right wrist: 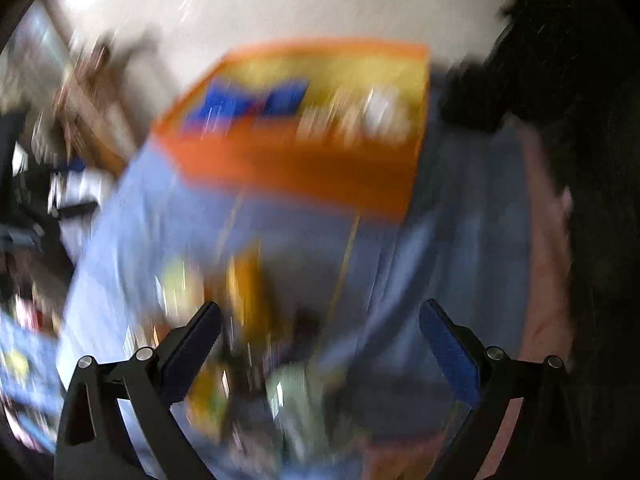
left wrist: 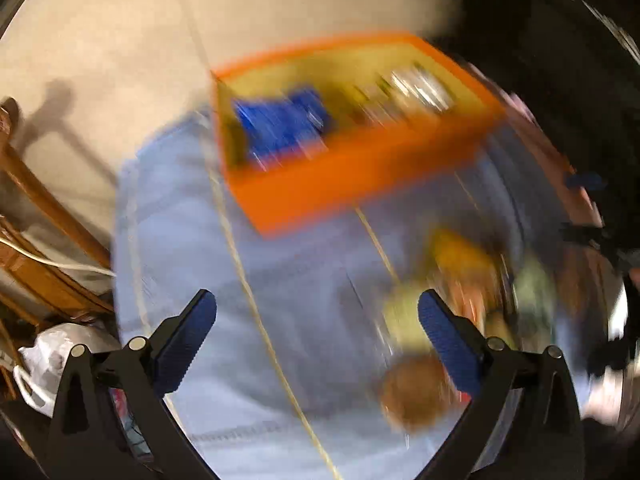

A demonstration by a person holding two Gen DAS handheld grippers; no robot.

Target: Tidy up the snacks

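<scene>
Both views are smeared by motion. An orange box (left wrist: 360, 172) with a yellow inside holds a blue packet (left wrist: 280, 124) and silvery packets (left wrist: 420, 88); it stands at the far side of a light blue cloth (left wrist: 208, 280). The same orange box (right wrist: 296, 164) shows in the right wrist view. Loose snacks lie nearer: a yellow packet (left wrist: 460, 256), a pale green one (left wrist: 404, 316) and a brown round one (left wrist: 416, 392). My left gripper (left wrist: 316, 340) hovers open over bare cloth, left of them. My right gripper (right wrist: 320, 348) is open above a yellow packet (right wrist: 248, 288) and blurred snacks (right wrist: 296, 392).
Brown wooden furniture (left wrist: 48, 208) and a white bag (left wrist: 48, 356) sit left of the cloth. A pale wall (left wrist: 160, 32) rises behind the box. Dark shapes fill the right side (right wrist: 580, 120). A pink edge (right wrist: 544, 240) borders the cloth on the right.
</scene>
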